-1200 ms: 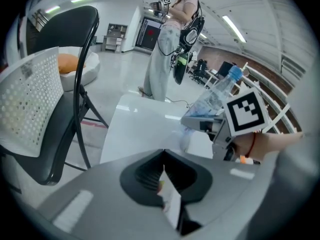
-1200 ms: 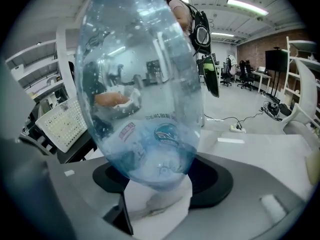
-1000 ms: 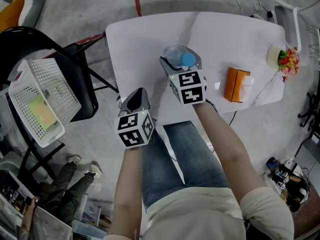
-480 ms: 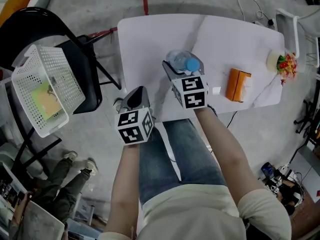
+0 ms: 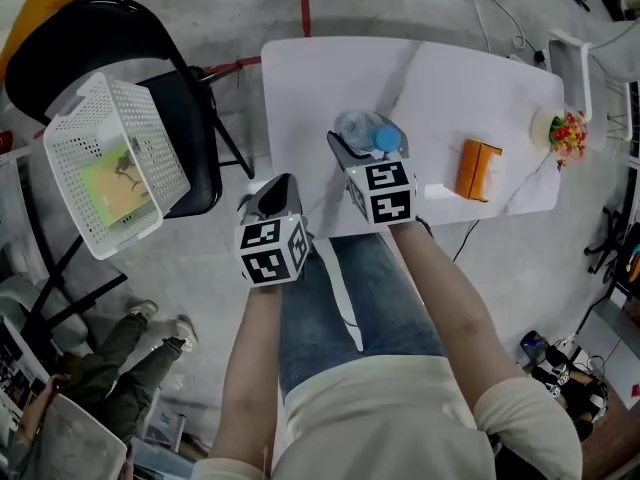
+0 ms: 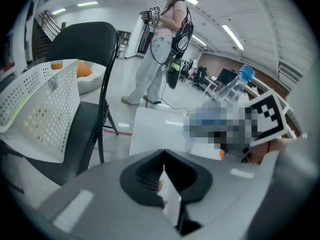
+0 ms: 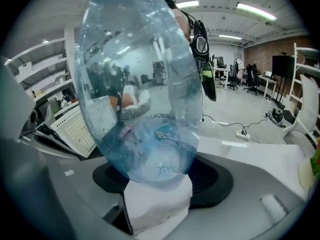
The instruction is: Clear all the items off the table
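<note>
Looking down in the head view, the white counter [image 5: 470, 78] anchors everything. The right gripper [image 5: 365, 146] sits over the counter's near edge with its jaws clamped on a clear water bottle [image 5: 355, 126], whose blue cap [image 5: 386, 138] points up at the camera. The left gripper [image 5: 277, 193] hangs just off the counter's near left corner. Toward the counter's right lies an orange box [image 5: 476, 170], and at its far right end a small colourful bunch [image 5: 566, 133]. Left of the counter, a white basket [image 5: 110, 168] with a flat green thing [image 5: 120, 183] inside rests on a black chair [image 5: 120, 43]. The left gripper view alone settles the left gripper [image 6: 163, 156]: its jaws are pressed together with nothing gripped. Past them it shows the counter [image 6: 155, 129], the white basket [image 6: 40, 114] and black chair [image 6: 90, 49] to the counter's left, the water bottle [image 6: 235, 86] tilted from the side, and a standing person [image 6: 160, 44] beyond the counter. The right gripper view is nearly filled by the water bottle [image 7: 140, 94], transparent and blue-tinted. Its rounded base is wedged in the right gripper [image 7: 160, 176] between the black jaws, blocking most of the room. The counter [image 7: 250, 154] shows only at the right, and the white basket [image 7: 75, 129] peeks out to its left.
</note>
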